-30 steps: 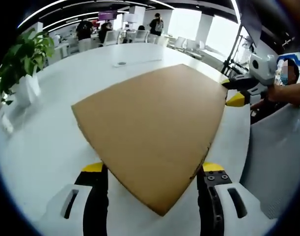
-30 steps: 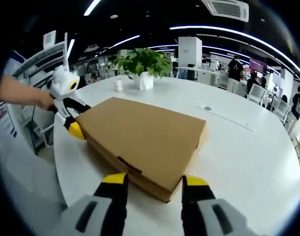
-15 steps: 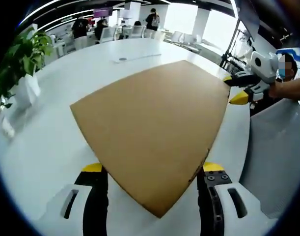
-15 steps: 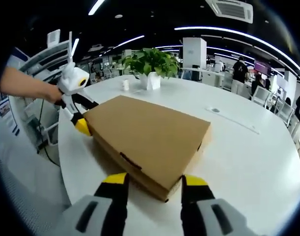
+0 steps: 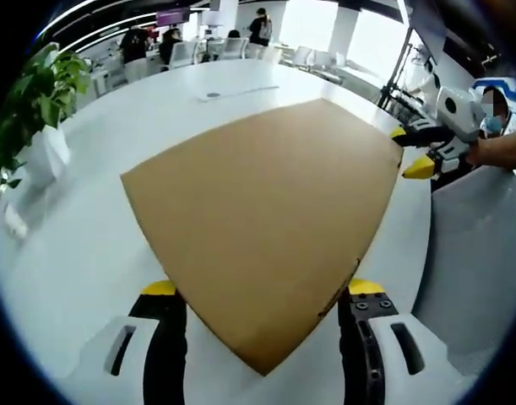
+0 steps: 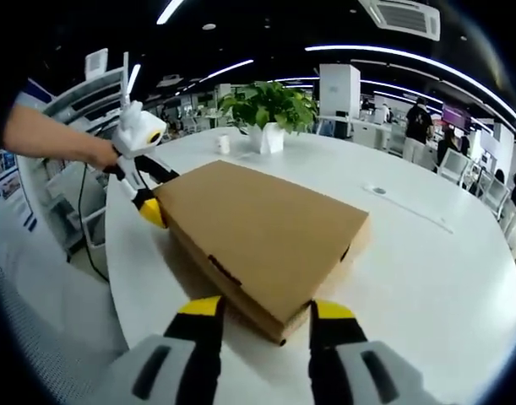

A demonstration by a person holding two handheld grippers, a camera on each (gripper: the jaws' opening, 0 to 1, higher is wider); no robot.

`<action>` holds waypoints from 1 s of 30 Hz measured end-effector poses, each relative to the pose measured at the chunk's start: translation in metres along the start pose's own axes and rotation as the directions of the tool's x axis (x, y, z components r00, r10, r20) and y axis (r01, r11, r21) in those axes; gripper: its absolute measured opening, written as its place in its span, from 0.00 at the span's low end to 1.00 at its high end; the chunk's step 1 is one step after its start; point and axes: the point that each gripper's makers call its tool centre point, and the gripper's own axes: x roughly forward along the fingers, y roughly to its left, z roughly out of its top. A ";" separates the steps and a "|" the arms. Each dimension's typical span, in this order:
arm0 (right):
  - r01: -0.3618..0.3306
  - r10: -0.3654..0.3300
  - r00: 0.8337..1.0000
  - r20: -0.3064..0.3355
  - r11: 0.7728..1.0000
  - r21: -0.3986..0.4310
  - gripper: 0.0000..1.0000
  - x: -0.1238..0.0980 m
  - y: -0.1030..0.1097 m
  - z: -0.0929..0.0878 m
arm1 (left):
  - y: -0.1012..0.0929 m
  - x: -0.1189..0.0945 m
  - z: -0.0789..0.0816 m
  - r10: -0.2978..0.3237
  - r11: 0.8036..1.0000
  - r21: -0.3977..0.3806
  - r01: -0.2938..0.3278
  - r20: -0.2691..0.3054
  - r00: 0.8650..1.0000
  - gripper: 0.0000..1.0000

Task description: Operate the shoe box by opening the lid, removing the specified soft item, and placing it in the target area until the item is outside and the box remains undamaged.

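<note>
A flat brown cardboard shoe box point(image 5: 258, 202) lies on the white table point(image 5: 72, 245) with its lid shut. One corner of it points between the jaws of my left gripper point(image 5: 263, 287), which is open and wide apart. My right gripper point(image 5: 410, 150) shows at the box's right corner, one fingertip on either side of that edge. In the right gripper view the box point(image 6: 266, 232) has a near corner between the jaws of my right gripper point(image 6: 264, 306), open. My left gripper point(image 6: 156, 192) straddles the box's far left corner. The box's contents are hidden.
A potted plant point(image 5: 38, 110) point(image 6: 270, 110) in a white pot stands on the table past the box, with a small white bottle point(image 6: 225, 144) beside it. A round cable port point(image 5: 211, 95) sits farther off. The table's edge point(image 6: 114, 278) runs close by; desks and people fill the background.
Both cameras have shifted slightly and the box corners sit a little deeper between the jaws. The lid has stayed shut and the box has not visibly moved.
</note>
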 end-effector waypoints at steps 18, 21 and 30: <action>0.033 -0.032 0.999 0.036 0.999 -0.031 0.30 0.000 -0.008 -0.002 | 0.000 -0.007 -0.005 0.023 0.998 -0.058 -0.018 0.090 0.996 0.69; 0.037 -0.036 0.999 0.032 0.998 -0.052 0.31 0.002 -0.008 -0.006 | 0.000 -0.011 -0.006 0.040 0.996 -0.081 -0.030 0.112 0.993 0.66; 0.047 -0.046 0.998 0.038 0.998 -0.034 0.32 0.005 -0.009 -0.008 | -0.004 -0.021 -0.003 0.100 0.989 -0.130 -0.074 0.206 0.973 0.60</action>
